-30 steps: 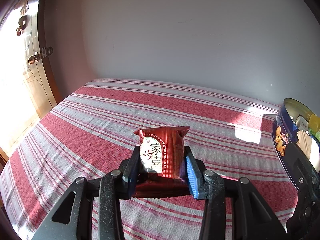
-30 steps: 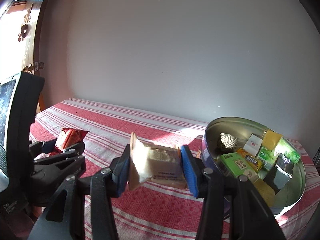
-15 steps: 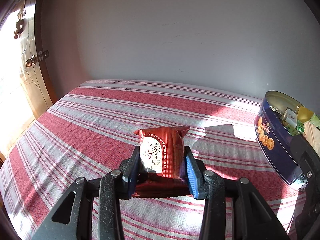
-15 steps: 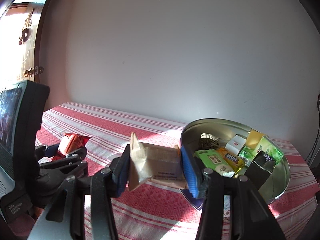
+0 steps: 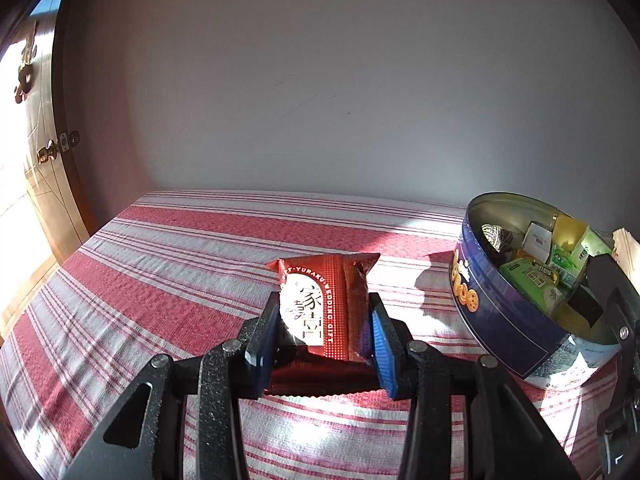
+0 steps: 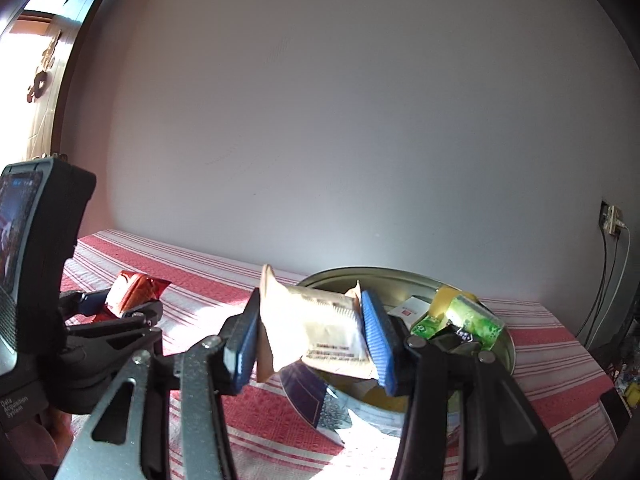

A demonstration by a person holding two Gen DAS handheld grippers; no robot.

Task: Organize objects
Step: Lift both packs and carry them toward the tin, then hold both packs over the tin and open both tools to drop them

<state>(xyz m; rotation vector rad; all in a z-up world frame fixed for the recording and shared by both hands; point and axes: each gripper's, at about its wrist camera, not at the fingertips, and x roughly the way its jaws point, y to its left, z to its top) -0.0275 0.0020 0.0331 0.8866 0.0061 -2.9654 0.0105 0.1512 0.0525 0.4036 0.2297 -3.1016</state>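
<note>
My left gripper point(image 5: 322, 322) is shut on a red snack packet point(image 5: 326, 304) with white Chinese lettering, held above the striped cloth. To its right stands a round blue cookie tin point(image 5: 516, 312), open and holding several small packets. My right gripper point(image 6: 310, 334) is shut on a beige packet point(image 6: 320, 328) and hangs over the tin's near rim point(image 6: 400, 274). In the right wrist view the left gripper point(image 6: 120, 308) with the red packet point(image 6: 134, 290) shows at the left. The right gripper's finger point(image 5: 612, 296) shows at the right edge of the left wrist view.
A red and white striped cloth point(image 5: 180, 264) covers the table, which ends at a plain wall behind. A wooden door point(image 5: 32, 152) stands at the far left. A wall socket with cables point(image 6: 610, 220) is at the right.
Both grippers have moved right toward the tin with their packets. The tin now shows fuller in the left wrist view, and the beige packet has come over its rim.
</note>
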